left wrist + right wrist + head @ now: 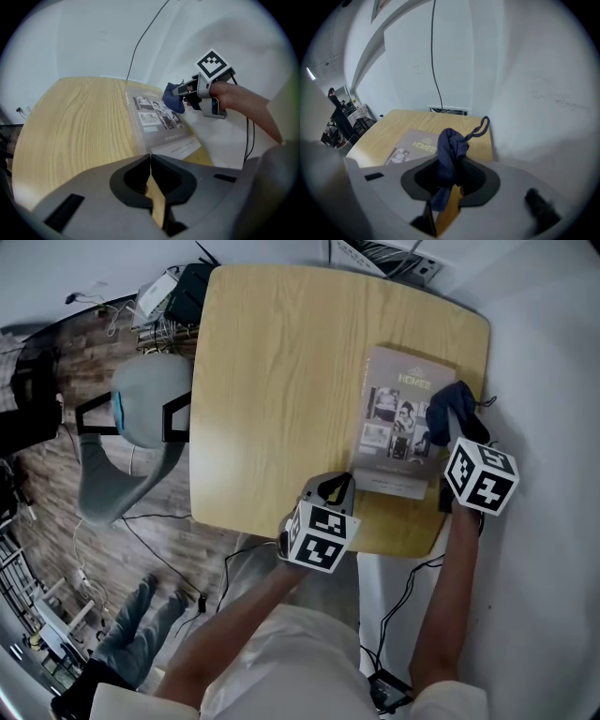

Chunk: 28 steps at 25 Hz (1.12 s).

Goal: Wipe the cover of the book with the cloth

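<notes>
A grey book with photos on its cover lies on the right side of the wooden table; it also shows in the left gripper view and the right gripper view. My right gripper is shut on a dark blue cloth, bunched between its jaws, over the book's right edge. The cloth hangs just above the cover. My left gripper is shut and holds nothing, near the table's front edge by the book's near left corner.
A grey chair stands left of the table. Cables and boxes lie on the floor at the far left. A white wall runs close along the table's right side. A cable hangs down that wall.
</notes>
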Each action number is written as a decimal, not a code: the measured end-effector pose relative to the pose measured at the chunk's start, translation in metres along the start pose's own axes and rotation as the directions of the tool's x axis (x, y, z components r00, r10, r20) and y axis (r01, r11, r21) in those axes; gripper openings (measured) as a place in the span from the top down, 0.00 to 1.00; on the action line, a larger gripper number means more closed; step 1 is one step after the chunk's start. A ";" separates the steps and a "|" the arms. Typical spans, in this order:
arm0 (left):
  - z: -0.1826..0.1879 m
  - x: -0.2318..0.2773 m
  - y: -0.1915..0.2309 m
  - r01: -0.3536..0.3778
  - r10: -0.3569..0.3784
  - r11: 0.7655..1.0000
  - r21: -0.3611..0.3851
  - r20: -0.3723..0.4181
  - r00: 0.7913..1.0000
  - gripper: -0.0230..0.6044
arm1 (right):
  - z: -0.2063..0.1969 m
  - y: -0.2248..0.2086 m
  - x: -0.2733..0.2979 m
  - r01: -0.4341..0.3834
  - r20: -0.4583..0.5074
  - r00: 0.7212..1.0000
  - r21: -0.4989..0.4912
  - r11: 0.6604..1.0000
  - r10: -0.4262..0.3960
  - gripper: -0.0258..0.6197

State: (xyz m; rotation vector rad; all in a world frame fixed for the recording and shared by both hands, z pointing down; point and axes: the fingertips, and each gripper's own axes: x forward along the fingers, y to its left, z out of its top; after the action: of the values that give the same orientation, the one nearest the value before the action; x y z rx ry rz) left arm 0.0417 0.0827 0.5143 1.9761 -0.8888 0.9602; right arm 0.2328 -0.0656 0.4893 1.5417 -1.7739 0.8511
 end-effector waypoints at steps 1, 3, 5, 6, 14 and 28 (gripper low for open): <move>0.000 0.000 0.000 -0.001 0.001 1.000 -0.001 -0.001 1.000 0.94 | -0.001 -0.005 -0.001 0.018 -0.005 1.000 0.002 1.000 -0.018 0.79; 0.000 0.001 0.000 -0.002 0.002 1.000 -0.001 -0.002 1.000 0.94 | -0.003 -0.013 -0.003 0.059 -0.014 0.998 -0.008 0.998 -0.059 0.79; 0.000 0.001 0.000 -0.003 0.003 1.000 -0.001 -0.005 1.000 0.94 | -0.001 -0.020 -0.006 0.099 -0.013 0.995 -0.041 0.994 -0.100 0.79; 0.000 0.001 0.000 -0.003 0.003 1.000 -0.001 -0.005 1.000 0.94 | 0.001 -0.021 -0.009 0.109 -0.007 0.994 -0.056 0.992 -0.110 0.79; 0.000 0.001 -0.001 -0.002 0.001 1.000 -0.011 -0.006 1.000 0.94 | 0.040 0.031 -0.004 -0.075 0.072 0.994 -0.044 0.996 0.078 0.79; 0.001 0.002 -0.002 0.003 -0.003 1.000 -0.012 -0.010 1.000 0.94 | 0.062 0.118 0.045 -0.279 0.019 0.959 -0.081 0.957 0.281 0.79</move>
State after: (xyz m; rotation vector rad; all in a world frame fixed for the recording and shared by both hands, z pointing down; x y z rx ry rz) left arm 0.0445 0.0827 0.5145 1.9605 -0.8834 0.9600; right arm 0.1080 -0.1291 0.4813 1.2772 -2.0555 0.8829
